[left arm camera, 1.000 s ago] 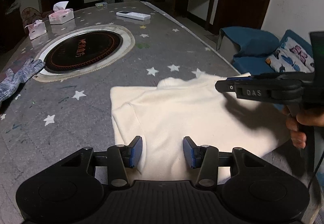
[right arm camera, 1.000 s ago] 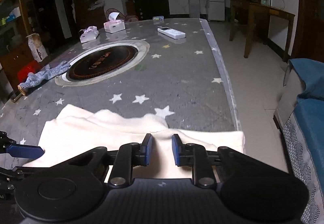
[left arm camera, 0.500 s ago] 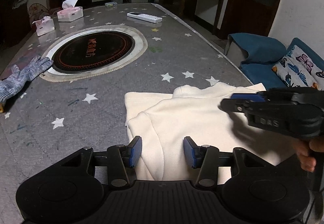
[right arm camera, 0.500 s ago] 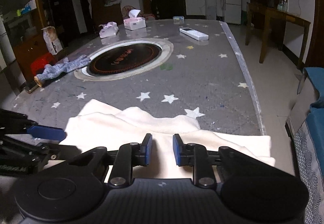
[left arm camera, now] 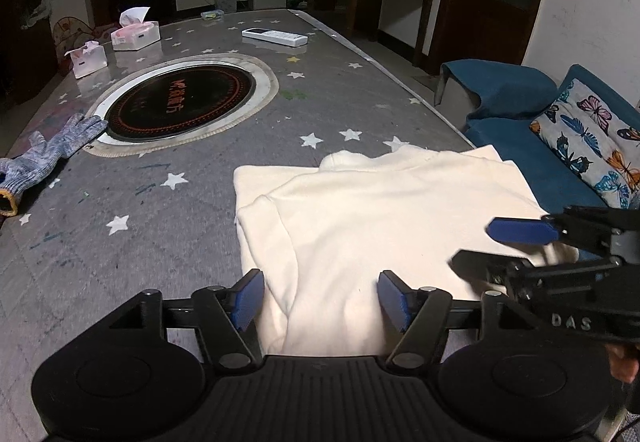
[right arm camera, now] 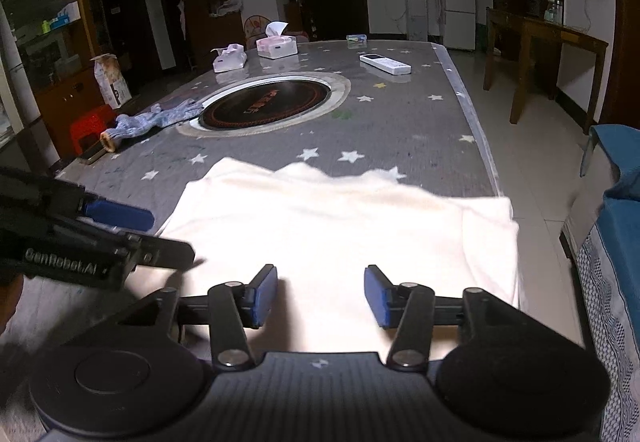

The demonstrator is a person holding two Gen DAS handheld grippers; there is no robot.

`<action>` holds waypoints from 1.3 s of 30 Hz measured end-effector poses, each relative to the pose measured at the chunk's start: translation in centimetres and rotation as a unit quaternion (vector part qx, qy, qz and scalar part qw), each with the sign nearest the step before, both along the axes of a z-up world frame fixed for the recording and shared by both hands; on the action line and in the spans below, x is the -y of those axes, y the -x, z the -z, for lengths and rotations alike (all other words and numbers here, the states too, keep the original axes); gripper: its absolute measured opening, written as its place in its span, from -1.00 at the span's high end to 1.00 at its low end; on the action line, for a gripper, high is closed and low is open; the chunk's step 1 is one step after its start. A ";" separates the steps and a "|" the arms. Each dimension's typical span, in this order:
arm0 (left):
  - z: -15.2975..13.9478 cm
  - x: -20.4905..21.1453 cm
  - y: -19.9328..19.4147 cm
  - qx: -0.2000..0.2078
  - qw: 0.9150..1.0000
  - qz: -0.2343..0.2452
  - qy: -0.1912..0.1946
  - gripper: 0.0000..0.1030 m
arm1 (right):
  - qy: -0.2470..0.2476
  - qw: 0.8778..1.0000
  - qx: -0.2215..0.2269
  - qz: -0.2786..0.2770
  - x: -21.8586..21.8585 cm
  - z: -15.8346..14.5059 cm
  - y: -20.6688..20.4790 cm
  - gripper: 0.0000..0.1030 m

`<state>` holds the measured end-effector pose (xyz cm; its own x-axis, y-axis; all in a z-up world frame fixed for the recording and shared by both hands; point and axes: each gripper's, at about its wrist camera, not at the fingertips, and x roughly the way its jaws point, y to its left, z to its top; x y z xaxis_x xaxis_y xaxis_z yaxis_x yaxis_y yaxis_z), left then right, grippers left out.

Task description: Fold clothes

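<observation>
While both jaws are opening, left gripper (left arm camera: 322, 298) and right gripper (right arm camera: 320, 296) stand apart (gripping nothing) over the folded cream garment (left arm camera: 380, 218).

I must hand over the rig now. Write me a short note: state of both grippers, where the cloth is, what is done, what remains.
Left gripper: jaws opening, pads off the cream garment, which lies between them.
Right gripper: jaws opening too, nothing pinched.
The garment lies flat near the table's near edge, its right side overhanging a little.
Done: one fold laid over, layers visible at the left edge.
Left: probably further folds to make it compact, then squaring it up.
</observation>
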<state>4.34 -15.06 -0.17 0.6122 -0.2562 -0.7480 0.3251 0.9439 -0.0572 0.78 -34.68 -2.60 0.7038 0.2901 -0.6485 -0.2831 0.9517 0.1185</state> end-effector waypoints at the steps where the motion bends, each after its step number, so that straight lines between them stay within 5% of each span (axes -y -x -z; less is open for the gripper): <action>1: 0.0 0.0 0.2 0.000 1.000 -0.001 -0.001 -0.35 | 0.000 1.000 0.002 0.001 0.0 0.0 0.5 -0.04; 17: -0.7 0.1 4.1 0.015 1.000 -0.011 -0.009 -0.93 | 0.006 1.000 0.009 0.022 -0.3 0.0 5.2 -0.60; 29: -0.5 -0.1 6.5 0.013 1.000 -0.013 -0.018 -1.00 | 0.014 0.998 -0.006 0.058 -0.4 0.0 7.5 -0.97; 39: -0.2 -0.5 7.9 0.013 0.999 -0.019 -0.022 -1.00 | 0.030 0.997 -0.013 0.072 -0.9 -0.1 8.9 -0.99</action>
<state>-3.52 -14.57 0.03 0.6410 -0.1998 -0.7411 0.2896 0.9571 -0.0075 -8.13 -33.78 -2.47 0.7184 0.1469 -0.6800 -0.1408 0.9879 0.0646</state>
